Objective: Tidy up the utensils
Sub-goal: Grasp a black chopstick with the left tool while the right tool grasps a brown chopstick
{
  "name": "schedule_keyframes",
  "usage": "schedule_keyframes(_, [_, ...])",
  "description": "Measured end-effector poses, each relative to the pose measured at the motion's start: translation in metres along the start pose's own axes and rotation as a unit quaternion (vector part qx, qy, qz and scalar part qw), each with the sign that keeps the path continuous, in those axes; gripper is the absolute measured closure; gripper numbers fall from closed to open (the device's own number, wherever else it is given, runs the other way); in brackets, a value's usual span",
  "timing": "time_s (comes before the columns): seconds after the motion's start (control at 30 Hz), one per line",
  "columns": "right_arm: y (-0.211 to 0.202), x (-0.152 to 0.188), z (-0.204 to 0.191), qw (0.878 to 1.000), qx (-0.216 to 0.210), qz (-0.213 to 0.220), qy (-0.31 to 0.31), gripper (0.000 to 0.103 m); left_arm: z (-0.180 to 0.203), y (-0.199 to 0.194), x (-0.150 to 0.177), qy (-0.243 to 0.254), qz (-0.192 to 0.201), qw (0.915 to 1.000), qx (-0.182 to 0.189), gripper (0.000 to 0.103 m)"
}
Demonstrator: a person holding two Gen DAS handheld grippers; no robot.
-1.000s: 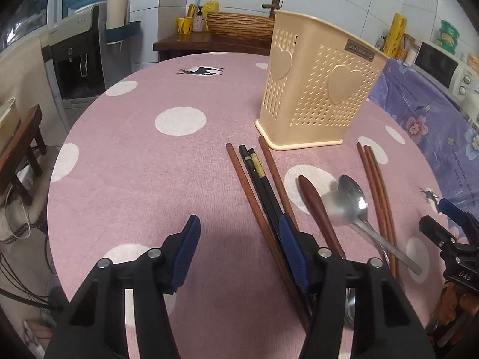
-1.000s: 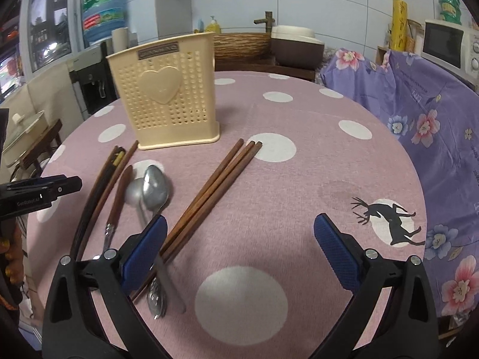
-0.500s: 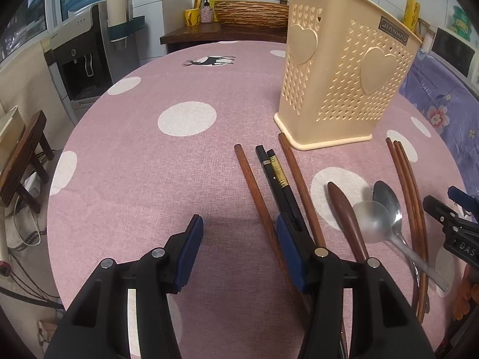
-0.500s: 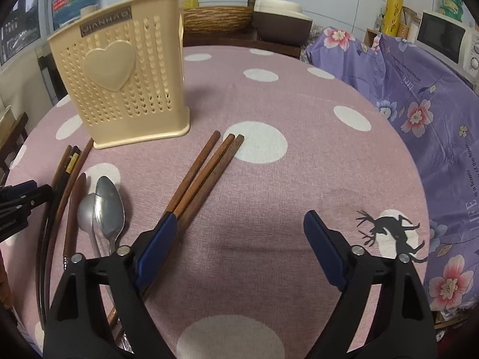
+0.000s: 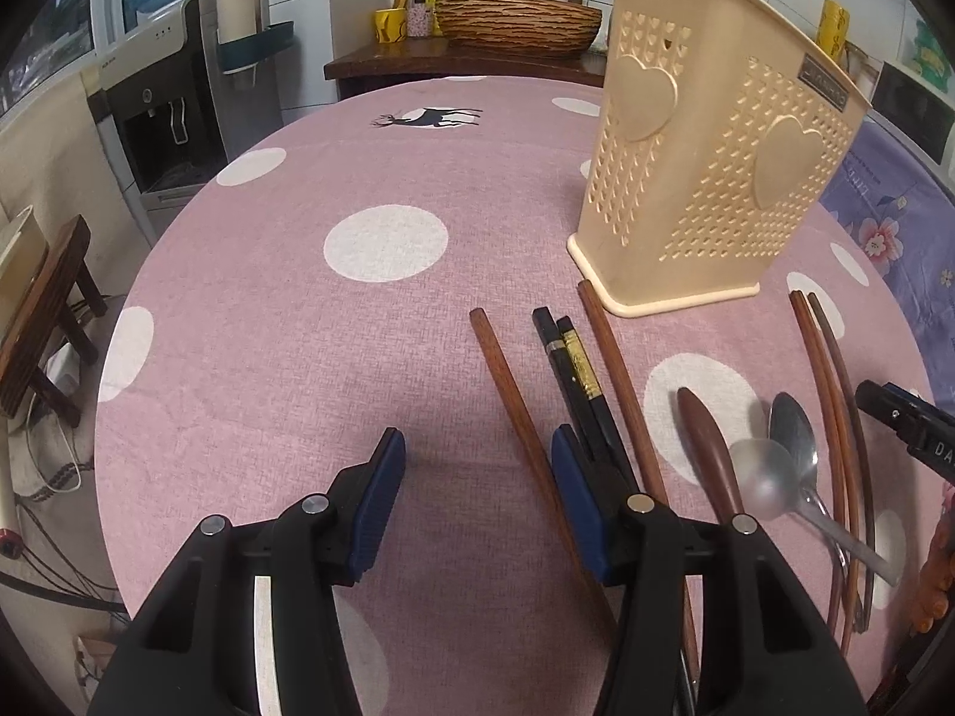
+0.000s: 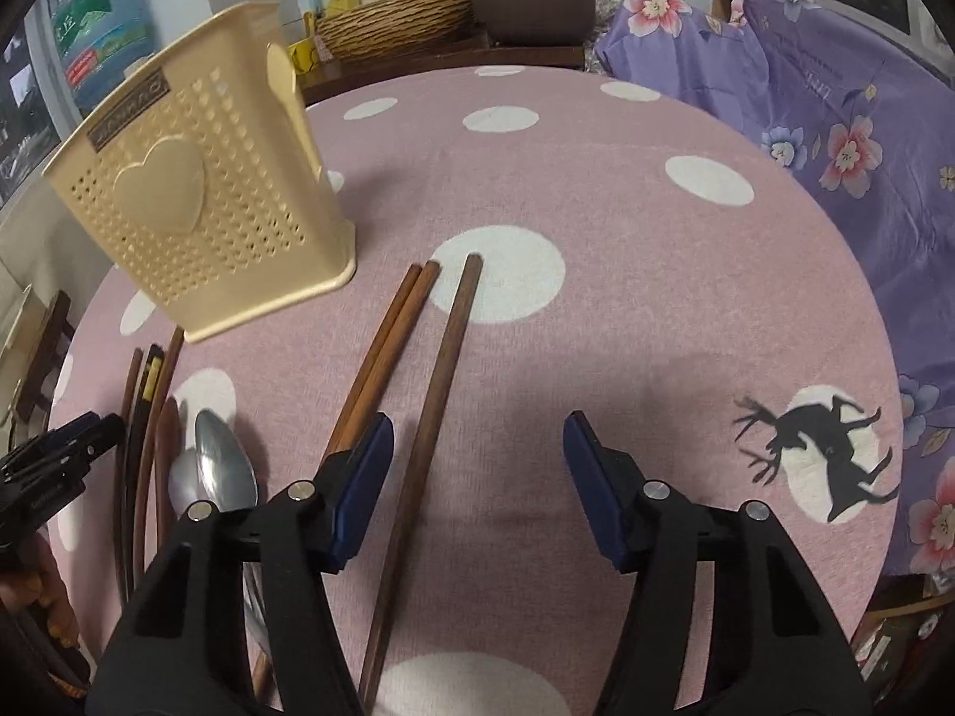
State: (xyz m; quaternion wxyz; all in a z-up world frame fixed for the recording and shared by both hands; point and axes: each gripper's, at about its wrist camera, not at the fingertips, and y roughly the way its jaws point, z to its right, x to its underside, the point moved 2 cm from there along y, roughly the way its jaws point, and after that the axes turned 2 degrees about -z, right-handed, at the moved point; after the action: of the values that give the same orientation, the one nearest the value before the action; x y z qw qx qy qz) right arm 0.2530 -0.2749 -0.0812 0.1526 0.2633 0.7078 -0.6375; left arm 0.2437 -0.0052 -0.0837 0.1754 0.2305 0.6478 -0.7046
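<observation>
A cream perforated utensil holder (image 5: 704,179) (image 6: 197,209) stands upright on the pink dotted tablecloth (image 5: 334,358). My left gripper (image 5: 477,495) hangs open over the cloth. A brown chopstick (image 5: 513,406) runs between its fingers, close to the right pad. Two black chopsticks (image 5: 576,370) and another brown one pass under that right finger. My right gripper (image 6: 477,471) is closing with a dark brown chopstick (image 6: 441,370) lying loose between its jaws; the pads do not touch it. Two more brown chopsticks (image 6: 382,358) lie just left of it. Two metal spoons (image 5: 788,453) (image 6: 224,471) and a brown-handled utensil (image 5: 707,447) lie between the grippers.
A purple flowered cloth (image 6: 835,119) covers something at the table's right side. A water dispenser (image 5: 173,113) and a wooden stool (image 5: 42,322) stand off the left edge. A woven basket (image 5: 513,24) sits on a shelf behind the table.
The right jaws have narrowed and shifted left over the chopsticks; one chopstick now lies apart from the other two, between the jaws. The left gripper has edged closer to the holder, its opening unchanged.
</observation>
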Motion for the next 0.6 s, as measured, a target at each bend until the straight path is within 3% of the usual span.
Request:
schedule_keyframes(0.3, [0.011,-0.019,-0.012,1.000,0.021,-0.005,-0.013,0.056,0.006,0.014,-0.014,-0.004,-0.011,0.9996,-0.025,0.053])
schedule_keyframes(0.47, [0.023,-0.025,-0.013,1.000,0.018,-0.019,-0.004,0.065,0.016,0.017,-0.019,-0.001,-0.021,0.9995,-0.025,0.064])
schedule_keyframes(0.6, [0.032,-0.031,-0.018,0.999,0.027,-0.017,-0.011,0.071,0.024,0.017,-0.016,0.016,-0.018,0.9991,-0.034,0.068])
